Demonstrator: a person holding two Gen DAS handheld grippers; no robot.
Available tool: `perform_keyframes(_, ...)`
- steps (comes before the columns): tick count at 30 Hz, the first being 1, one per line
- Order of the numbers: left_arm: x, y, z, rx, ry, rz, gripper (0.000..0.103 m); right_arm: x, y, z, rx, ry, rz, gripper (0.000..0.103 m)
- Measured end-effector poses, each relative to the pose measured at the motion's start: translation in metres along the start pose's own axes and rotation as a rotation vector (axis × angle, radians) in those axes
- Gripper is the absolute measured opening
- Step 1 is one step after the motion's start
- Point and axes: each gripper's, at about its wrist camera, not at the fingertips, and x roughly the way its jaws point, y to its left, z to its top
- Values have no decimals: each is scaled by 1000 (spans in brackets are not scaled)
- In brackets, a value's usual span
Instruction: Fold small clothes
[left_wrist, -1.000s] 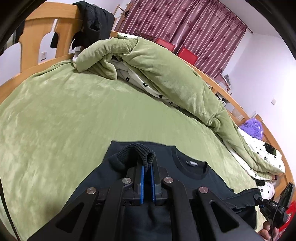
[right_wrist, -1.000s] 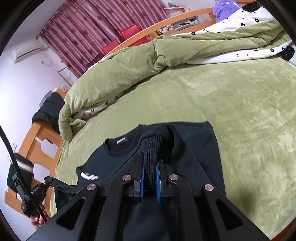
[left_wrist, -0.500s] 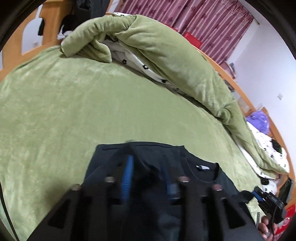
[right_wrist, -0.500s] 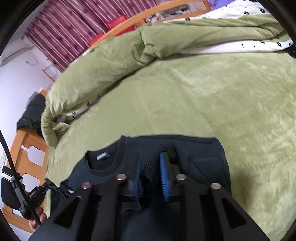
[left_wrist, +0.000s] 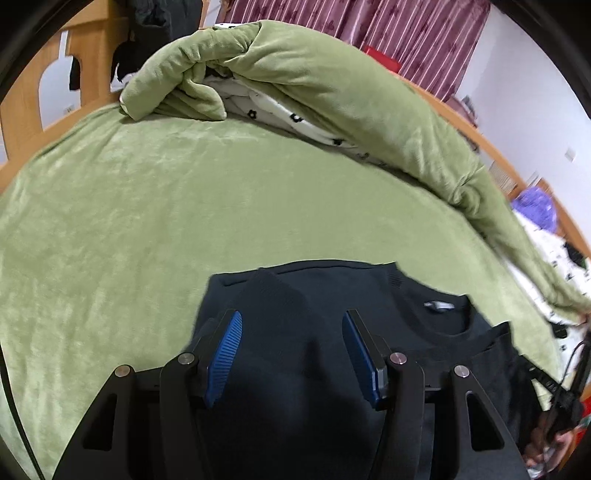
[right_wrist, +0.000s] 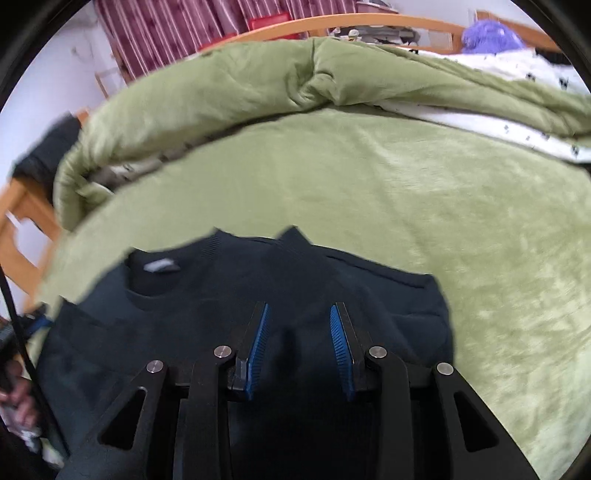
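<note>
A small black sweatshirt (left_wrist: 317, 302) lies flat on the green bed cover, neck label up. Both ribbed sleeve cuffs are folded in onto its chest and lie just beyond the fingertips in each view. My left gripper (left_wrist: 291, 321) is open and empty, just above the garment's left side. My right gripper (right_wrist: 299, 314) is open and empty, just above the sweatshirt (right_wrist: 229, 295) on its right side. The lower part of the garment is hidden under both grippers.
A rolled green quilt (left_wrist: 332, 88) with white flowered lining lies along the far side of the bed; it also shows in the right wrist view (right_wrist: 258, 88). A wooden bed frame (left_wrist: 33, 110) stands at the left. A purple plush toy (right_wrist: 487, 35) sits far right.
Both grippers held the sleeve cuffs a second ago, then opened and let them drop onto the chest. Both have drawn back slightly.
</note>
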Motion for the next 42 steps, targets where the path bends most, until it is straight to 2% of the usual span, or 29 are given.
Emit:
perform_keyframes(4, 8, 5, 3, 20, 14, 40, 54, 9, -11, 5, 5, 3, -44, 36)
perform_keyframes(6, 13, 4, 4, 49, 23, 64, 54, 16, -14, 6, 7, 15, -45, 40)
perform_keyframes(10, 25, 3, 3, 100, 42, 105, 54, 30, -8, 4, -55, 27, -89, 45)
perform_keyframes(13, 32, 9, 2, 86, 67, 111, 52, 40, -9, 1, -59, 45, -96, 47)
perform_keyframes(15, 32, 11, 0, 84, 59, 125, 37, 42, -14, 2, -35, 54, -77, 46)
perform_keyframes(16, 31, 11, 0, 90, 52, 126, 32, 42, -16, 2, -29, 54, -73, 40)
perform_keyframes(17, 30, 10, 0, 94, 46, 123, 19, 42, -16, 2, -29, 55, -67, 35)
perform_keyframes(18, 27, 11, 0, 97, 31, 131, 14, 42, -14, 1, -35, 56, -57, 23)
perform_keyframes(19, 25, 11, 0, 95, 22, 126, 12, 41, -13, 1, -42, 45, -78, 16)
perform_keyframes(20, 22, 11, 1, 89, 9, 113, 9, 40, -11, 0, -51, 35, -83, 16)
perform_keyframes(23, 10, 14, 4, 67, -48, 71, 7, 31, -8, 0, -56, -7, -78, 13)
perform_keyframes(25, 2, 15, 6, 49, -89, 43, 7, 19, -14, 3, -15, -52, -33, 12)
perform_keyframes(29, -2, 22, 11, -5, -123, 11, 6, 0, -18, 7, 11, -121, -14, 10)
perform_keyframes(32, 8, 24, 11, -15, -105, 44, 6, -3, -23, 9, 29, -129, -26, 10)
perform_keyframes(34, 18, 23, 9, -12, -75, 57, 7, 12, -23, 6, 25, -72, -68, 10)
perform_keyframes(37, 32, 15, 3, 30, -23, 127, 8, 36, -16, -3, -12, 7, -138, 10)
perform_keyframes(42, 32, 1, -2, 106, -26, 203, 10, 31, -9, -3, -58, -9, -173, 14)
